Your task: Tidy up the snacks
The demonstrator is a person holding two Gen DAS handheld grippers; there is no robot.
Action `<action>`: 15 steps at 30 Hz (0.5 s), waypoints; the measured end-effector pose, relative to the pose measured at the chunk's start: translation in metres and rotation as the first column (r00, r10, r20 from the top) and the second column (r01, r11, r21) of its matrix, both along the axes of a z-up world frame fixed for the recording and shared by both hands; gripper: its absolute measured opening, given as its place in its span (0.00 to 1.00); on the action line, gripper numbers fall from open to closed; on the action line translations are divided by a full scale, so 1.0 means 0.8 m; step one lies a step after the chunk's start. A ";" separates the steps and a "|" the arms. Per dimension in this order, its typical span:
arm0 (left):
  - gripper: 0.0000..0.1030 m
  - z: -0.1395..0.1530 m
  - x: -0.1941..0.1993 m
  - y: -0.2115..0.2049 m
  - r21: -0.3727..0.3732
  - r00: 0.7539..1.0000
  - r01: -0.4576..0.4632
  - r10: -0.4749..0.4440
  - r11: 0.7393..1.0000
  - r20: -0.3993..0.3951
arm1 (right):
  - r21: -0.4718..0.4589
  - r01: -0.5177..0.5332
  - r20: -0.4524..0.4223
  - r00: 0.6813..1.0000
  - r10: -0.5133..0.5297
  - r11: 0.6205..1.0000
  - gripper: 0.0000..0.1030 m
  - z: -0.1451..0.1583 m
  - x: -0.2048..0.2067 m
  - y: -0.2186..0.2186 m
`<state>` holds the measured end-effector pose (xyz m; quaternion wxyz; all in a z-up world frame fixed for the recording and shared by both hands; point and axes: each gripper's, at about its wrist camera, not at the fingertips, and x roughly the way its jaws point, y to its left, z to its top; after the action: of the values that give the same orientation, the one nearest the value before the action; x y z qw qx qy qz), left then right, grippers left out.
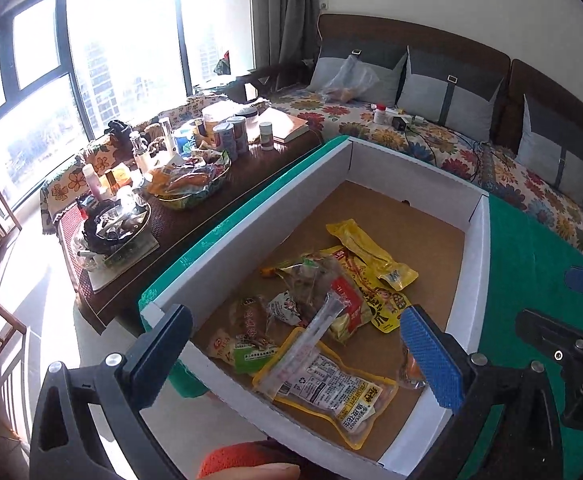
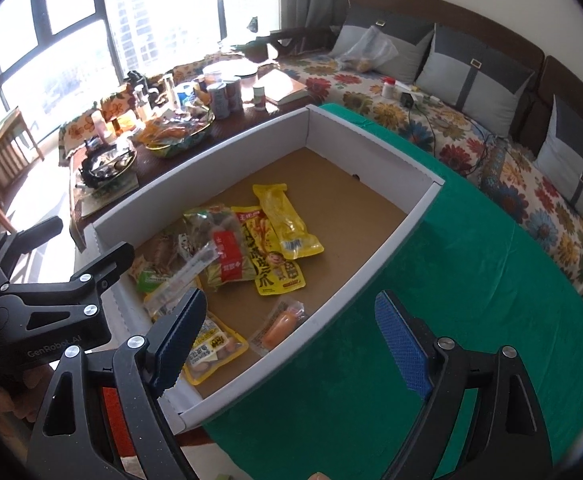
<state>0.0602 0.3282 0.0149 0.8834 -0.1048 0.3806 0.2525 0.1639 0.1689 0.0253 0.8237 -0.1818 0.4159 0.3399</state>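
Sunlit and cluttered, a living room is seen, with a green cloth (image 2: 471,280) spread beside a floral sofa, and on it the landmark: a white-walled cardboard box (image 2: 371,148) with a brown floor.

Progress is judged well advanced. No packet is seen loose on the cloth around the box; the snacks are already gathered inside, though tumbled together rather than ordered, so any tidying within is judged still to be done.

Inside the box, a long yellow packet (image 2: 287,222) is found nearest the middle, a yellow chicken-feet pack (image 2: 273,264) overlapped beside it, and a red-labelled bag (image 2: 227,256) heaped towards the left wall. By the near wall a peanut pack (image 1: 331,392) is laid flat, and a small sausage packet (image 2: 281,326) is tucked against the right wall.

Above the box's near-left corner the left gripper (image 1: 303,344) is held, jaws apart, nothing between them. Over the near-right edge the right gripper (image 2: 291,344) is poised, jaws wide and empty.
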 end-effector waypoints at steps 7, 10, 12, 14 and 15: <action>1.00 -0.004 0.000 0.002 0.013 1.000 -0.010 0.010 1.000 -0.016 | -0.014 -0.014 -0.002 1.000 0.014 1.000 0.86 -0.006 -0.003 0.011; 1.00 -0.008 0.000 0.005 0.008 1.000 -0.021 0.021 1.000 -0.021 | -0.024 -0.019 -0.001 1.000 0.019 1.000 0.86 -0.010 -0.005 0.013; 1.00 -0.011 0.000 0.009 -0.011 0.999 -0.028 0.027 1.000 -0.030 | -0.031 -0.019 -0.001 1.000 0.019 0.999 0.86 -0.013 -0.005 0.014; 1.00 -0.013 -0.004 0.012 -0.037 0.999 -0.029 0.028 0.999 -0.017 | -0.035 -0.016 -0.005 1.000 0.016 0.999 0.86 -0.016 -0.004 0.015; 1.00 -0.013 -0.005 0.013 -0.038 0.999 -0.030 0.030 0.999 -0.012 | -0.035 -0.013 -0.007 1.000 0.013 0.999 0.86 -0.017 -0.003 0.015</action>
<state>0.0563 0.3383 0.0045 0.8752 -0.1261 0.3887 0.2590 0.1612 0.1812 0.0119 0.8166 -0.1978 0.4234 0.3387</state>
